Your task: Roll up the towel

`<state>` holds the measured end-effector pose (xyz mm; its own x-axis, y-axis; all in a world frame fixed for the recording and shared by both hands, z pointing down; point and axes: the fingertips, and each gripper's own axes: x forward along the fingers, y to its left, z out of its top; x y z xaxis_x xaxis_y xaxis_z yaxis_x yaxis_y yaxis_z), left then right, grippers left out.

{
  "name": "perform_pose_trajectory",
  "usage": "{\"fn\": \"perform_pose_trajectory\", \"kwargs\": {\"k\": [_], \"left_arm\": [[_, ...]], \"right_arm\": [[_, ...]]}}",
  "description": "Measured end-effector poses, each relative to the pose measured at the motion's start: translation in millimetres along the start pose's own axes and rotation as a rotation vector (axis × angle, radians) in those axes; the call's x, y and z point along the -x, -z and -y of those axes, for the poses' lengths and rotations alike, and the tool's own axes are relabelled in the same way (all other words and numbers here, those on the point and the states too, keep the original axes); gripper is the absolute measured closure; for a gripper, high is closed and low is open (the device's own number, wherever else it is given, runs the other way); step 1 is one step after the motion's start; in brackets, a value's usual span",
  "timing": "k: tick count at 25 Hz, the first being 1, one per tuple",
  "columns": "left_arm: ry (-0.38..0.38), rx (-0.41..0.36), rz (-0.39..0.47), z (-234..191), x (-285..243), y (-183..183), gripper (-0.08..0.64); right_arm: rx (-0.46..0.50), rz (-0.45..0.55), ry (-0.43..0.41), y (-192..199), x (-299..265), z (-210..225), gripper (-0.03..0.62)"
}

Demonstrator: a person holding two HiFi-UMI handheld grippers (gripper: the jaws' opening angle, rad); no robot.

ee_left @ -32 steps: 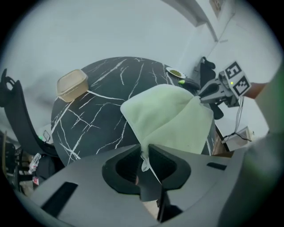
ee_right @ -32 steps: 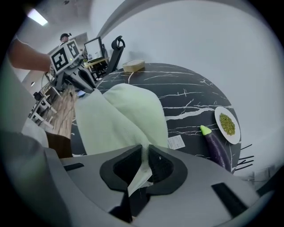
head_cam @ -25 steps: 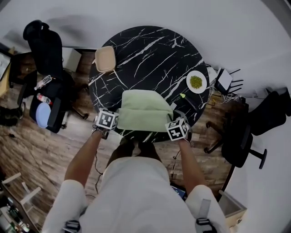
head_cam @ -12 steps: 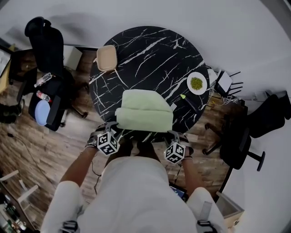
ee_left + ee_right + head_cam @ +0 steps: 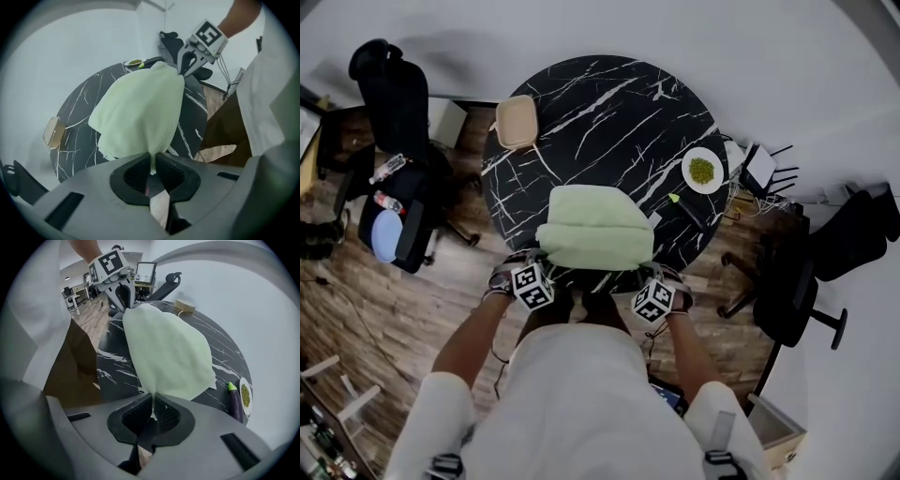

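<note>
Light green towel [image 5: 595, 228] lies folded on the near part of the round black marble table [image 5: 609, 94], its near edge at the table rim closest to the person. The cloth looks puffed up in the middle, not flat.

Left gripper [image 5: 152, 169] has the near left corner of the towel. Its jaws have just been closing and are now nearly together, with a thin tab of cloth pinched between the pads. Right gripper [image 5: 152, 411] does the same on the near right corner: jaws just closed down to a narrow slit, cloth nipped between them. Both grippers point steeply down at the table rim, and the towel edge runs from one to the other. The left marker cube [image 5: 532, 284] and the right marker cube [image 5: 653, 302] sit just off the towel's near corners in the head view.

On the table beyond the towel:
- a tan bowl [image 5: 517, 121] at the far left rim
- a white plate [image 5: 704, 170] with something green on it at the right rim
- a purple eggplant [image 5: 234, 401] between the plate and the towel, apart from both

A black office chair [image 5: 389, 94] stands left of the table on the wood floor [image 5: 375, 309]. Another black chair [image 5: 806, 281] stands to the right. The person's white shirt [image 5: 581, 403] fills the bottom of the head view
</note>
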<state>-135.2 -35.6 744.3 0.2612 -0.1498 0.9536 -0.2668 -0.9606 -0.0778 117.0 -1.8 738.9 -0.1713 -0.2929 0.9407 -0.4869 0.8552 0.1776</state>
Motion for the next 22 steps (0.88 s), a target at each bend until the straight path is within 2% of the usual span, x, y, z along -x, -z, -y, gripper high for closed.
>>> {"fn": "perform_pose_trajectory", "kwargs": {"k": [4,10,14,17,22], "left_arm": [[0.080,0.045,0.018,10,19,0,0.535],[0.290,0.089,0.006,54,61,20,0.535],[0.427,0.100,-0.014,74,81,30,0.535],[0.455,0.118,-0.002,64,90,26,0.534],[0.519,0.234,0.049,32,97,5,0.532]], "right_arm": [[-0.054,0.015,-0.074,4,17,-14,0.586],[-0.132,0.033,-0.312,6,63,-67,0.586],[-0.195,0.046,-0.449,3,90,-84,0.586],[-0.240,0.057,-0.502,-4,104,-78,0.586],[-0.320,0.111,-0.530,-22,115,-31,0.586]]}}
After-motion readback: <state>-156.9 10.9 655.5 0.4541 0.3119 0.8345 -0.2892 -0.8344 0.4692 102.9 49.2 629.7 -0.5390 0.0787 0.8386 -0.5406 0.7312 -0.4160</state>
